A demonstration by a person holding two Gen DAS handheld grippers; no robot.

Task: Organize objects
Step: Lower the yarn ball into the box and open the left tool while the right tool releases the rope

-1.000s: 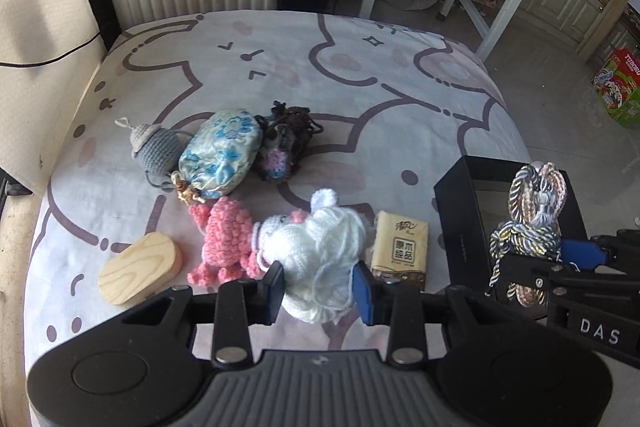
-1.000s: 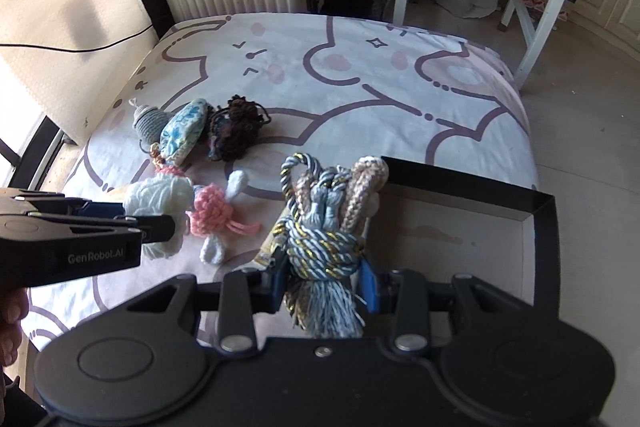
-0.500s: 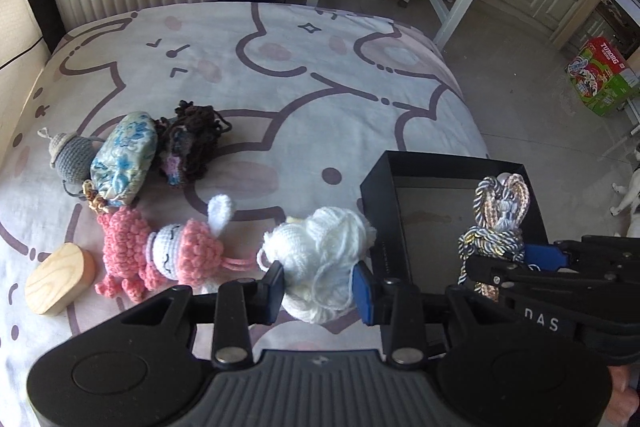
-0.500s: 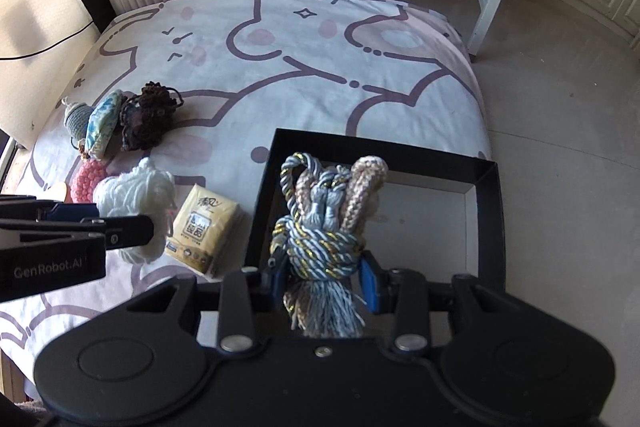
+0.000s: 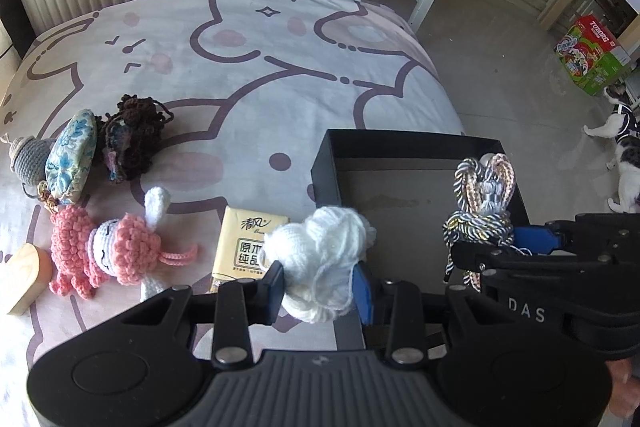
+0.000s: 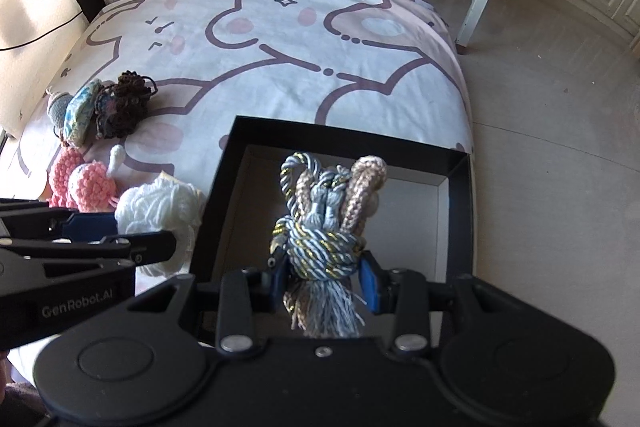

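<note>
Cartoon-print bedsheet (image 5: 248,75), black box (image 6: 456,195) at its edge. Left gripper (image 5: 318,281) clamps white yarn ball (image 5: 320,251) beside the box wall; right gripper (image 6: 322,281) clamps knotted cord bundle (image 6: 320,227) above the box. Both look light, squashy; pinch mid-bulk or at the knot.

Bed with white cartoon-cat-print sheet (image 5: 248,67). On it, left side: grey crocheted toy (image 5: 26,157), blue floral fabric pouch (image 5: 72,155), dark brown yarn tangle (image 5: 132,139), touching in row. Nearer: pink crocheted doll (image 5: 108,251), pale wooden block (image 5: 22,277), yellow tissue packet (image 5: 244,243). Right: black open box (image 6: 224,179) at sheet edge.
</note>
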